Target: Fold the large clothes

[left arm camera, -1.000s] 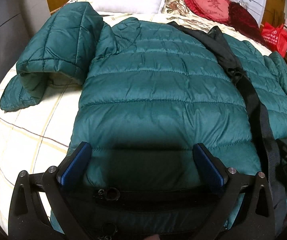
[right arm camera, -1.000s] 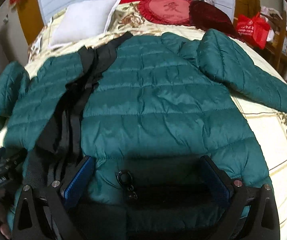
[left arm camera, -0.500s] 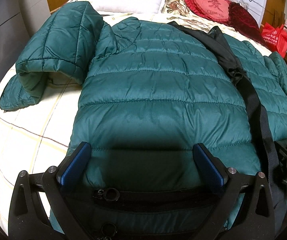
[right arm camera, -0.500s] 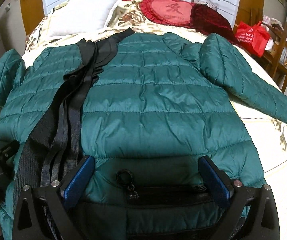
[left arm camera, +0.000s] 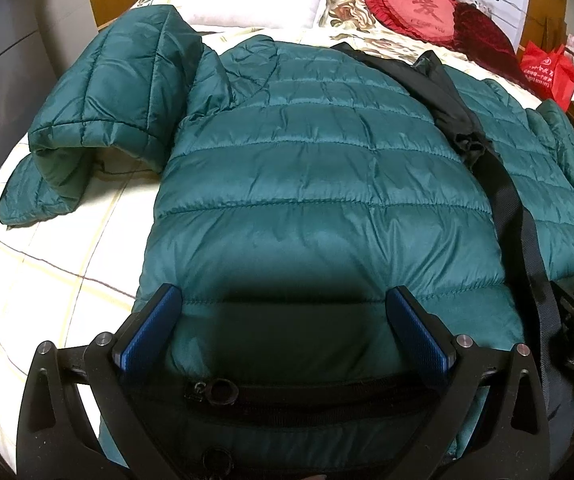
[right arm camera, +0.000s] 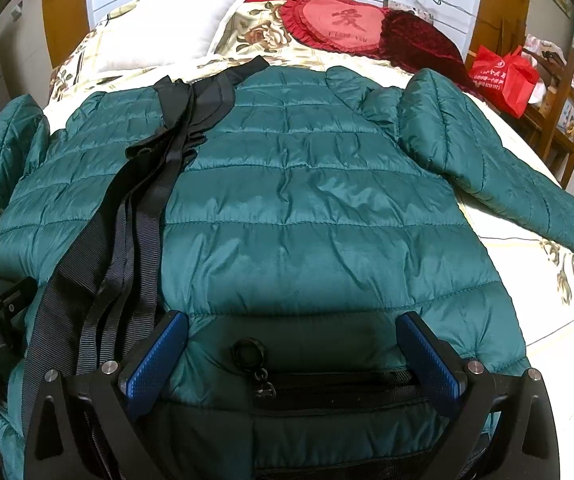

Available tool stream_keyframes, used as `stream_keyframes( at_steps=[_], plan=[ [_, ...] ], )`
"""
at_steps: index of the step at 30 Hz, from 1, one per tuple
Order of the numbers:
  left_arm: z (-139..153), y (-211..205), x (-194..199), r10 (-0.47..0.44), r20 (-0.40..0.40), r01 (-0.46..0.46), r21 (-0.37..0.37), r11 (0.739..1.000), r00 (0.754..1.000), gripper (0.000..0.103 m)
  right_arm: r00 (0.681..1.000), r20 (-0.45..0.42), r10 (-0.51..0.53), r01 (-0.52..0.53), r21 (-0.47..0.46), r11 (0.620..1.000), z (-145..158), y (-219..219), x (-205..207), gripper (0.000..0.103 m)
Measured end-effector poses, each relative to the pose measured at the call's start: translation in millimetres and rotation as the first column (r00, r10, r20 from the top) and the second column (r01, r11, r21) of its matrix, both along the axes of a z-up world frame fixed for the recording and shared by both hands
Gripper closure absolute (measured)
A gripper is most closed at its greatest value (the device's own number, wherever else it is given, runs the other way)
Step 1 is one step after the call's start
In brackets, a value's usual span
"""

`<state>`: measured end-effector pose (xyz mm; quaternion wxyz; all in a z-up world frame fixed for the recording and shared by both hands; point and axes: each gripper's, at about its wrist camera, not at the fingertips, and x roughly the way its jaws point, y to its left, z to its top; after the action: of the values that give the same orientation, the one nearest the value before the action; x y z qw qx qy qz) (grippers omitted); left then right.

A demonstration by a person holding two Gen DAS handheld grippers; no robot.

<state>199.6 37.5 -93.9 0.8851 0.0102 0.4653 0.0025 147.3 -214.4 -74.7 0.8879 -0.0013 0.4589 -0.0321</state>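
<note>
A dark green quilted puffer jacket (left arm camera: 311, 184) lies spread front-up on the bed, also in the right wrist view (right arm camera: 319, 216). Its black zipper placket (left arm camera: 499, 184) runs down the middle. The left sleeve (left arm camera: 103, 120) is bunched and folded over; the right sleeve (right arm camera: 499, 168) lies stretched out to the side. My left gripper (left arm camera: 285, 320) is open over the left half of the hem. My right gripper (right arm camera: 291, 344) is open over the right half of the hem, with a black zipper pull (right arm camera: 249, 354) between its jaws. Neither holds fabric.
A cream checked bedsheet (left arm camera: 39, 280) covers the bed. A white pillow (right arm camera: 175, 32) and red cushions (right arm camera: 343, 24) sit at the head. A red bag (right arm camera: 503, 76) rests on wooden furniture to the right. A grey cabinet (left arm camera: 3, 52) stands on the left.
Both grippers have drawn back a little and tilted up, so more of the jacket and the head of the bed shows. Both stay open.
</note>
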Motion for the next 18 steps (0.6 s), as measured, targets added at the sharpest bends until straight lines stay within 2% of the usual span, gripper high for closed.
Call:
stream_keyframes(
  at_steps=[18],
  plan=[
    [0.0, -0.6, -0.5, 0.001, 0.001, -0.001, 0.001, 1.0, 1.0, 0.0, 1.0, 0.006, 0.002, -0.002, 0.001, 1.0, 1.7, 0.2, -1.2, 0.0]
  ],
)
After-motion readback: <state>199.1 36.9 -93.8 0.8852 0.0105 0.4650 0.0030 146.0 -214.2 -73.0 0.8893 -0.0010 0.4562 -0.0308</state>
